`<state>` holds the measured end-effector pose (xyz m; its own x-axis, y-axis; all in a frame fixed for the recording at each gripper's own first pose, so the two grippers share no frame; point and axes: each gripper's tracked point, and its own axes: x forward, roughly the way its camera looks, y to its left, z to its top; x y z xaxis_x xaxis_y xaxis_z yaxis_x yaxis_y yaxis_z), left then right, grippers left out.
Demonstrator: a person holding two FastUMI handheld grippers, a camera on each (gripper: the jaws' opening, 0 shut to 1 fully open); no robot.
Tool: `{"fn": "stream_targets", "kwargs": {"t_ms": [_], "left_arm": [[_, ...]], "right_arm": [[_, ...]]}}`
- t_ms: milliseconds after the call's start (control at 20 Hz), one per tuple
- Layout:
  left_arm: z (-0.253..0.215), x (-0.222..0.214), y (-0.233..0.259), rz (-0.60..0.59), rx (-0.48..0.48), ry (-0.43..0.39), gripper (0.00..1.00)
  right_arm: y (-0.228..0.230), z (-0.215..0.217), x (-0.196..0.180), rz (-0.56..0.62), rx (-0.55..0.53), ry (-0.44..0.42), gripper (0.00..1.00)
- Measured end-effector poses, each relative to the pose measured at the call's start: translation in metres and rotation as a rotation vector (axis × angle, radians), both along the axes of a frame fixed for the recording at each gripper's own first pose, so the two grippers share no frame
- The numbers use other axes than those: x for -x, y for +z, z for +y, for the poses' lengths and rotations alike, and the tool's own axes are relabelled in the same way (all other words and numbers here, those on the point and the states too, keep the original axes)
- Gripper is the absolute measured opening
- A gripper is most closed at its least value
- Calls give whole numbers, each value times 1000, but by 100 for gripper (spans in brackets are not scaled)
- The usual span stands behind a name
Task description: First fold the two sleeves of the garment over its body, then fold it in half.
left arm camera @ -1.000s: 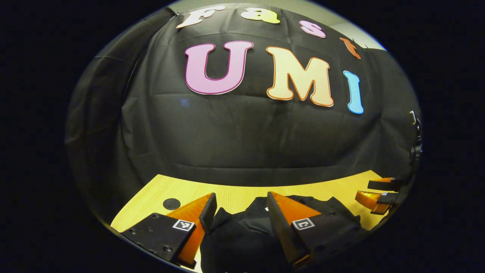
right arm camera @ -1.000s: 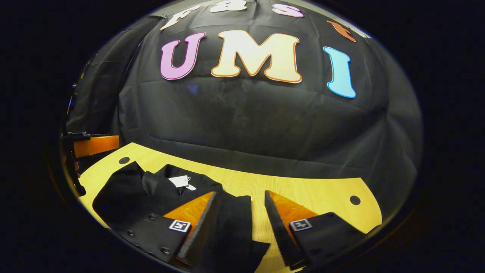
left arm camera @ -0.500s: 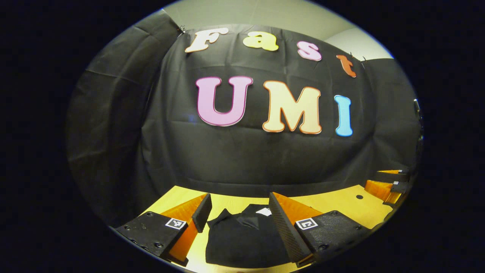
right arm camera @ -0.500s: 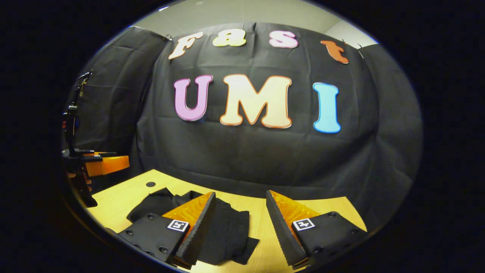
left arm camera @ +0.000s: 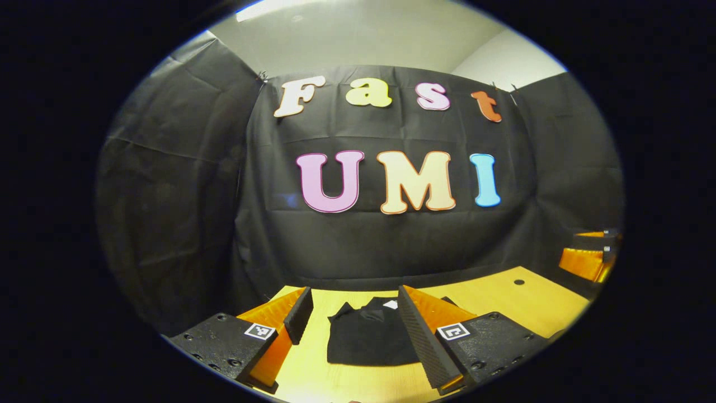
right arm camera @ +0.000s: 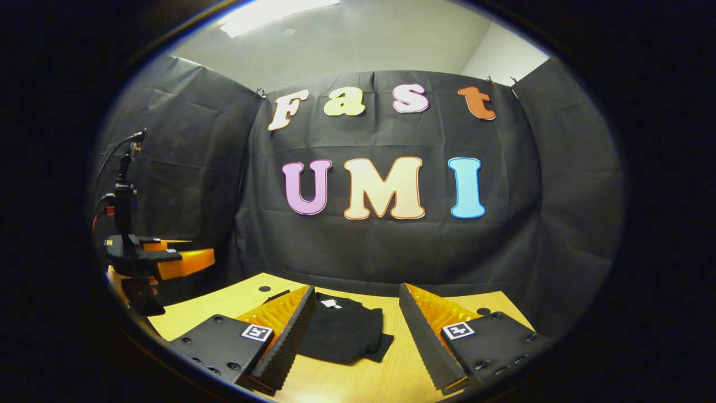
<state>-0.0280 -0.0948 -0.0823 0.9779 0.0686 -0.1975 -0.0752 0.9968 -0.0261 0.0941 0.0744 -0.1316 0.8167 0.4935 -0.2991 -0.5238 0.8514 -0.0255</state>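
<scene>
Both tongs, left (left arm camera: 349, 313) and right (right arm camera: 355, 322), stood spread and empty above the folded black garment (right arm camera: 344, 333); withdrawal, judged current, should clear it vertically.

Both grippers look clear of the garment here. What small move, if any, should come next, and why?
Probably none beyond parking both: the garment lies as a compact folded bundle on the table, and the left gripper and right gripper are open, above it, holding nothing.

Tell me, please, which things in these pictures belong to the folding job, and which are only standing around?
Belong to the job:
- black garment, lying folded on the table
- left gripper, open
- right gripper, open

Only around:
- wooden table
- white tag on the garment
</scene>
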Motion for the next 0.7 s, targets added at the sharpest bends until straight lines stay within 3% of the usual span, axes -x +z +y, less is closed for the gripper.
{"fn": "stream_targets", "kwargs": {"t_ms": [100,350,700], "left_arm": [[-4,24,-5,19,-14,8,88],[-40,70,-18,58,84,-28,89],[-47,95,-26,98,82,-13,89]], "right_arm": [[3,-13,25,19,-48,-2,96],[-8,-63,69,44,-73,-41,95],[-23,-91,94,79,-79,-99,98]]}}
